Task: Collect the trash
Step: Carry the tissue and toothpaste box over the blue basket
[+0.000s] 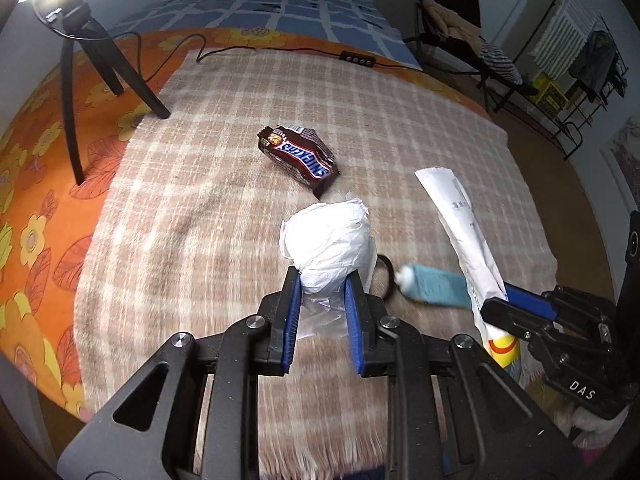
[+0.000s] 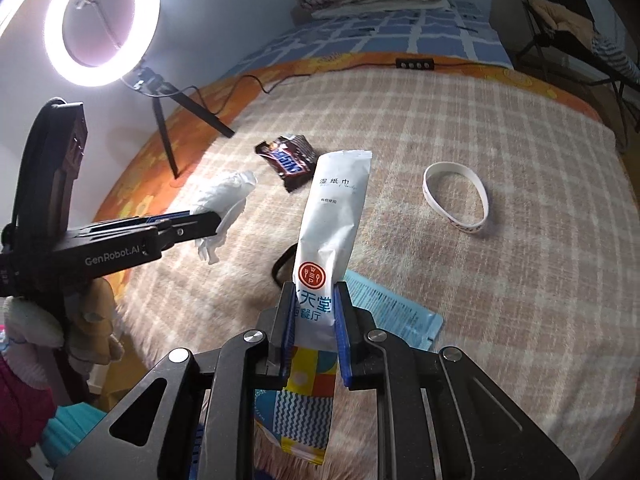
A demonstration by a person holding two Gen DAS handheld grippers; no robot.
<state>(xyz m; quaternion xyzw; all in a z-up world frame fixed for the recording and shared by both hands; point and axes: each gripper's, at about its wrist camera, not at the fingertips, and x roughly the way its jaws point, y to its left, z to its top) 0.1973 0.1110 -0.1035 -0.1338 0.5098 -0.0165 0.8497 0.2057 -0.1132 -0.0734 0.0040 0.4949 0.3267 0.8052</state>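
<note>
My left gripper (image 1: 322,280) is shut on a crumpled white tissue (image 1: 328,236) and holds it above the plaid blanket (image 1: 192,208); it also shows in the right wrist view (image 2: 224,196). My right gripper (image 2: 316,288) is shut on a long white wet-wipe packet (image 2: 336,216) that stands upright; the packet also shows in the left wrist view (image 1: 464,232). A brown Snickers wrapper (image 1: 298,154) lies on the blanket beyond both grippers, and shows in the right wrist view (image 2: 286,158). A blue sachet (image 2: 396,312) lies flat under the right gripper.
A white wristband (image 2: 456,196) lies on the blanket to the right. A black hair tie (image 1: 386,276) lies by the blue sachet. A ring light on a tripod (image 2: 102,24) stands at the left, its cable and remote (image 2: 414,65) run along the back. A clothes rack (image 1: 576,60) stands far right.
</note>
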